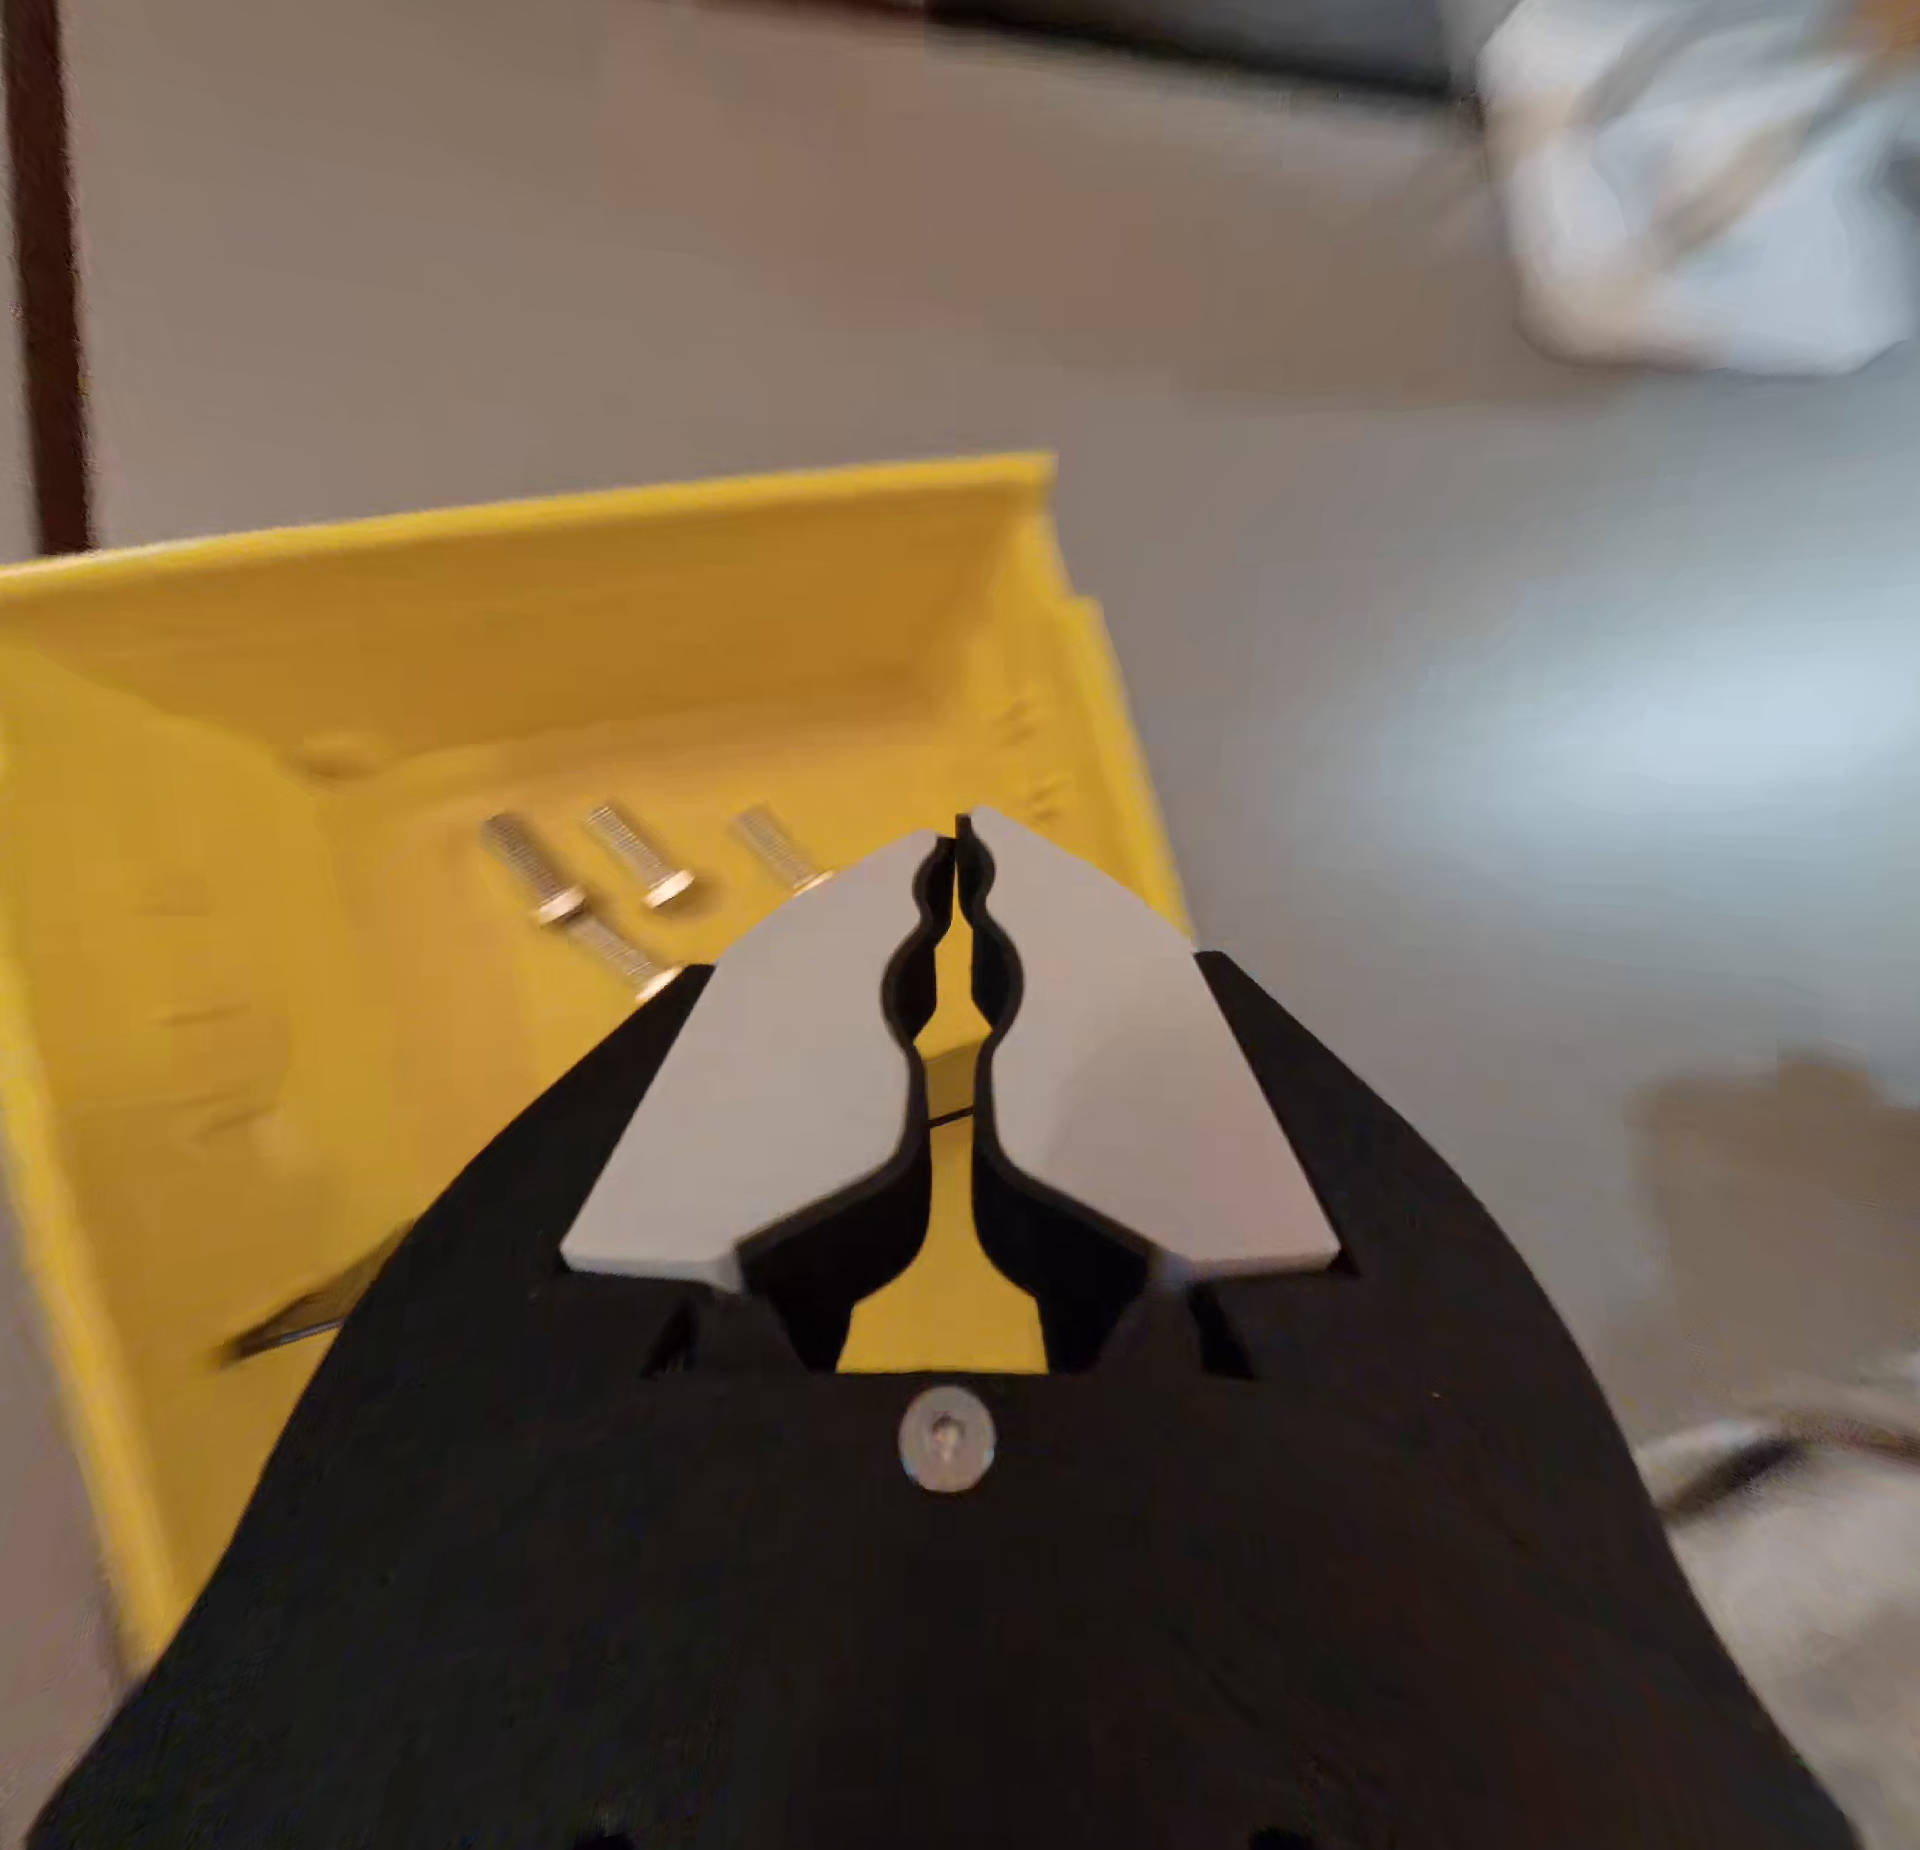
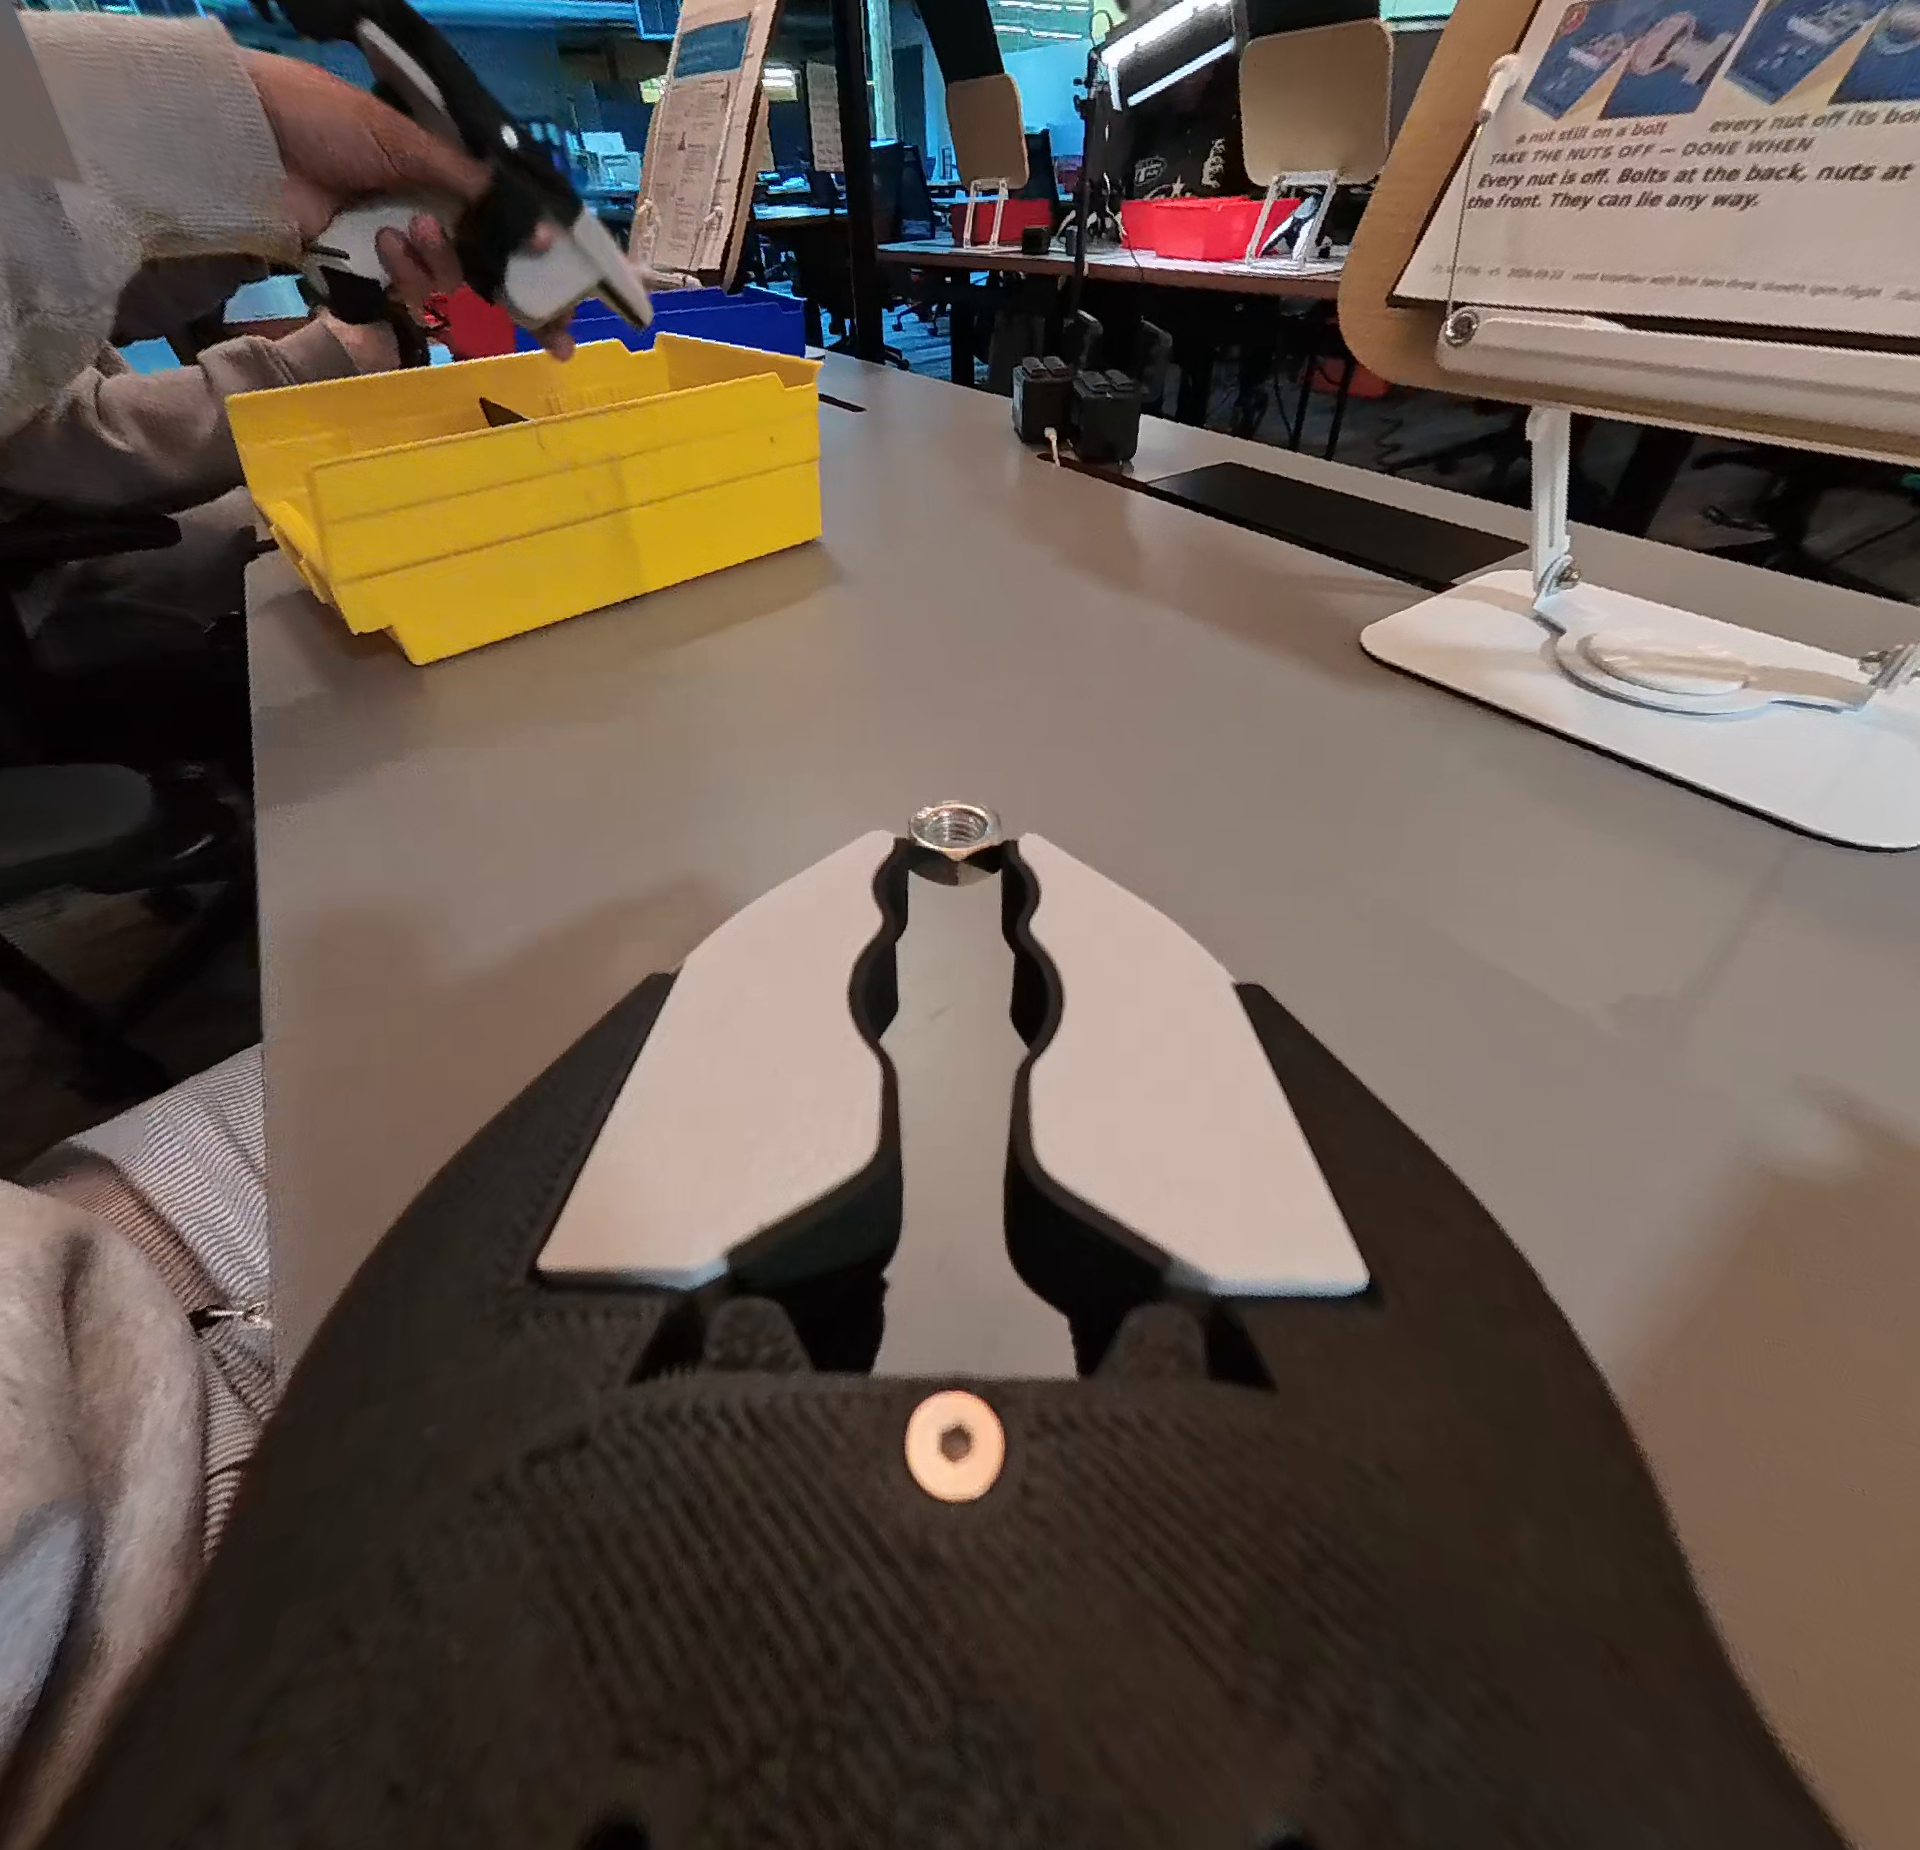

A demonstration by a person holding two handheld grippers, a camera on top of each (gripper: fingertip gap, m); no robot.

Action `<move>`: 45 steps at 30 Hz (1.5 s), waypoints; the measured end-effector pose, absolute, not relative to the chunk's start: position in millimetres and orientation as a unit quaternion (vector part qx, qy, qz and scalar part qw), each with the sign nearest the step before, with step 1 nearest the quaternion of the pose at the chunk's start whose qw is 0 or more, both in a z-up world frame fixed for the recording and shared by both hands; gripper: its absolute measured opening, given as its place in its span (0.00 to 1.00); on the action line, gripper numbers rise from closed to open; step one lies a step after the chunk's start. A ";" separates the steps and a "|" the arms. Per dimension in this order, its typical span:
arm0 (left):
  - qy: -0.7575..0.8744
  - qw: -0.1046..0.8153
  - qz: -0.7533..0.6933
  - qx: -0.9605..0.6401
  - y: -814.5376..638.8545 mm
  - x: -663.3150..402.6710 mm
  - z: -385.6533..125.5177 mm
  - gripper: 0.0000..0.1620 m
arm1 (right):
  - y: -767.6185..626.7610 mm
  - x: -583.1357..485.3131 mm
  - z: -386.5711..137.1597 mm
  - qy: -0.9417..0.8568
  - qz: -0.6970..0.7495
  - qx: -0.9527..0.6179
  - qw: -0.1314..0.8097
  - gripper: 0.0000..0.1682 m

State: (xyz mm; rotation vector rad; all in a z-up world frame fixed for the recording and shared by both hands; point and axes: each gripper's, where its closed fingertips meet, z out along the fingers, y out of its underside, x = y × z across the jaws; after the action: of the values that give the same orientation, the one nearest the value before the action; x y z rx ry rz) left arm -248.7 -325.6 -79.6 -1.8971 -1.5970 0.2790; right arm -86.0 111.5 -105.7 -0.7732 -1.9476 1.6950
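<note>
My left gripper is shut and empty, hanging above the right part of a yellow bin. Several silver bolts lie on the bin's floor just left of the fingertips. My right gripper is shut on a silver hex nut, pinched at the fingertips above the grey table. The right wrist view also shows the yellow bin at the far left of the table, with the left gripper held in a hand above it.
A white stand bearing a printed instruction sheet stands at the right. A blue bin sits behind the yellow one. A white crumpled bag lies beyond the yellow bin. The person's sleeves are at the left. Spacing between my two grippers at the tips: around 45 centimeters.
</note>
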 end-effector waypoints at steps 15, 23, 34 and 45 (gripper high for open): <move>-0.668 0.102 -0.052 -0.736 -377.4 -255.9 -182.4 0.14 | 121.3 -106.3 -106.9 -0.688 0.617 -0.306 0.226 0.10; -0.680 0.082 -0.032 -0.728 -385.3 -262.9 -188.3 0.13 | 121.2 -104.2 -102.3 -0.686 0.620 -0.301 0.233 0.10; -0.679 0.047 -0.024 -0.732 -393.6 -266.3 -202.1 0.16 | 122.1 -105.5 -104.7 -0.688 0.616 -0.304 0.235 0.10; -0.677 0.037 -0.032 -0.735 -392.1 -267.0 -200.1 0.13 | 123.7 -106.1 -104.0 -0.687 0.617 -0.306 0.233 0.10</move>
State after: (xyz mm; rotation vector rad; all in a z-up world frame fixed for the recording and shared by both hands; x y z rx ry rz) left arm -267.0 -392.1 -200.1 -2.2551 -2.0765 -0.0989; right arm -106.1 123.7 -104.0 -0.8399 -1.8858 1.6944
